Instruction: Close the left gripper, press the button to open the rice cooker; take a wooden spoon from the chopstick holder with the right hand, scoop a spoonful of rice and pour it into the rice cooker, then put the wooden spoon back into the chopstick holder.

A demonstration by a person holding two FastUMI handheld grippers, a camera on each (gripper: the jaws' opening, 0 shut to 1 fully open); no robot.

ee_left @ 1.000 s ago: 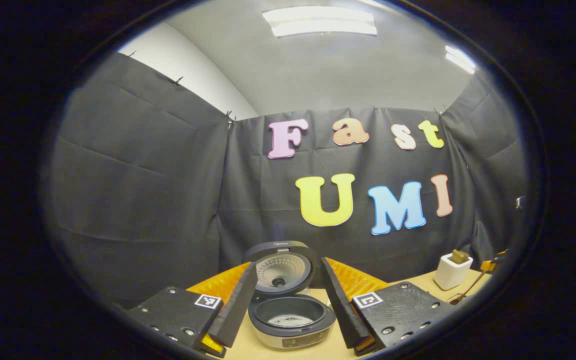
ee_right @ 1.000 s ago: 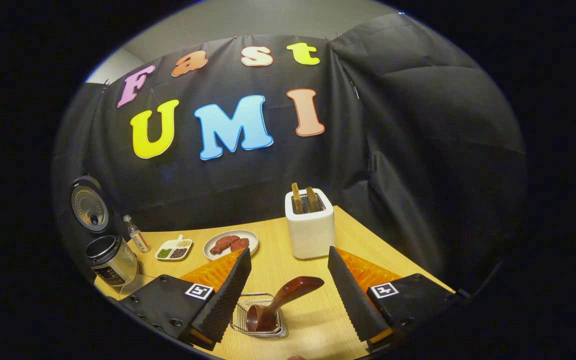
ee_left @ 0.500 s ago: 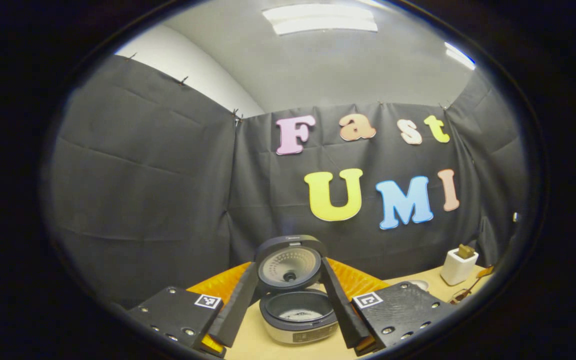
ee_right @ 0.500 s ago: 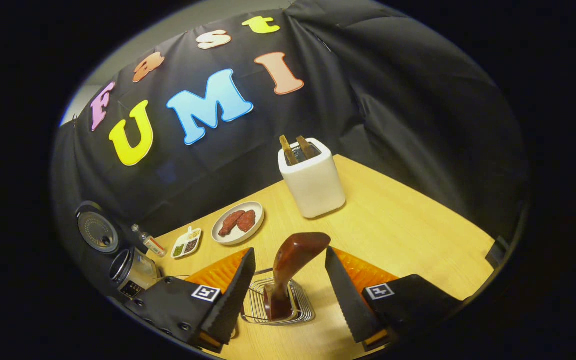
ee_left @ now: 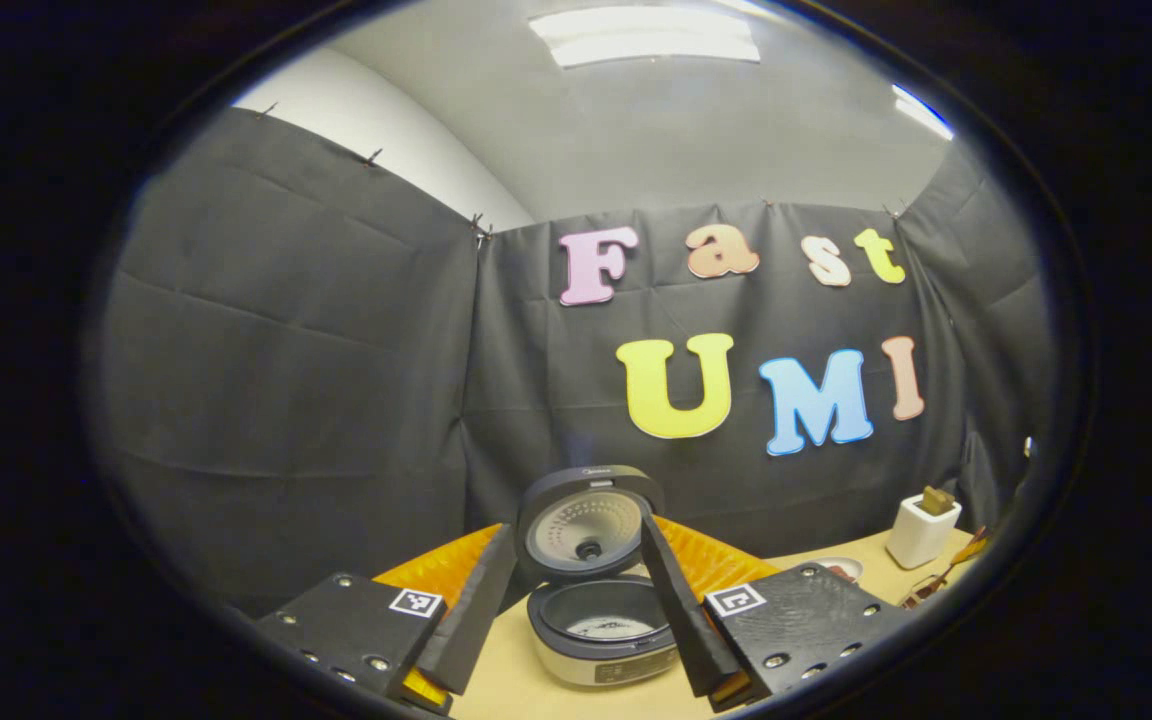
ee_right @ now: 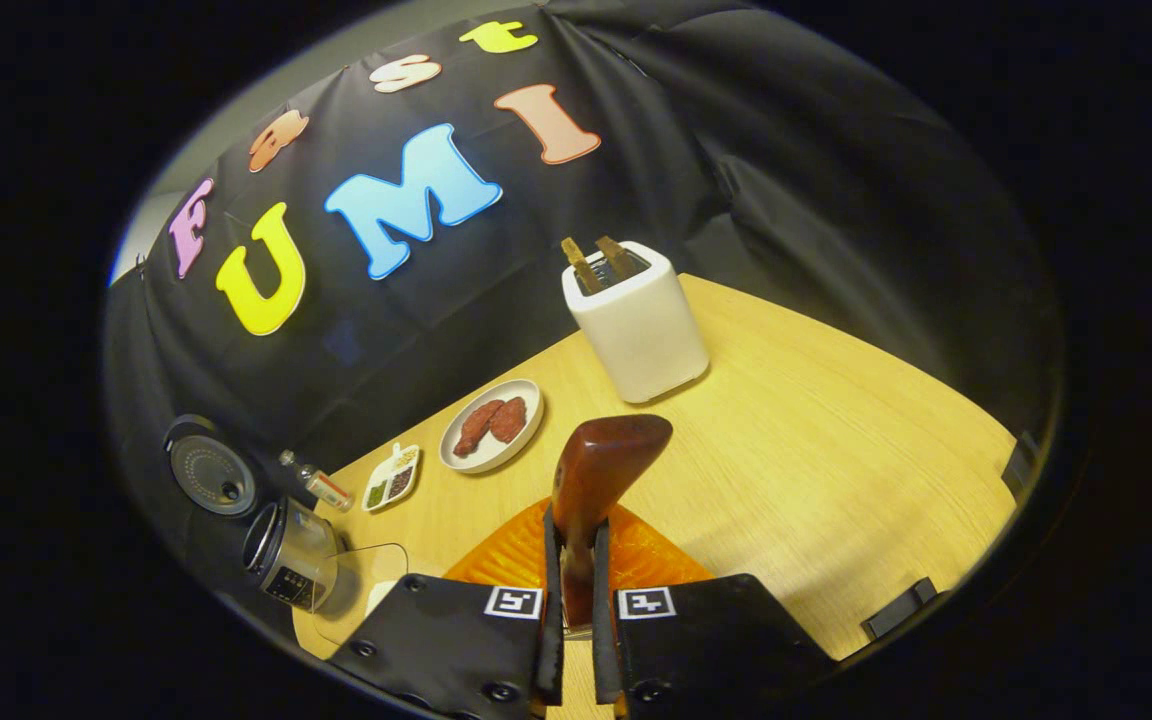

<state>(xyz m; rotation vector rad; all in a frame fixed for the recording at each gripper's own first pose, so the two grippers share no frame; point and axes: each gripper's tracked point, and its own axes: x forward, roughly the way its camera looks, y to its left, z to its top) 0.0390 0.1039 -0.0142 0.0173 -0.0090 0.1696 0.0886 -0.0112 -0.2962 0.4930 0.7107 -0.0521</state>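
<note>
Now wooden spoon upright, handle up

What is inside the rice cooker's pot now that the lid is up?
In the left gripper view, the rice cooker stands open, with a pale patch at the bottom of its dark pot, too small to identify. The near wall hides the front of the bottom.

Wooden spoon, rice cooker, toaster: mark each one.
wooden spoon (ee_right: 604, 460), right gripper view, on its handle.
rice cooker (ee_left: 604, 660), left gripper view, on its front wall.
toaster (ee_right: 646, 335), right gripper view, on its white side.
</note>
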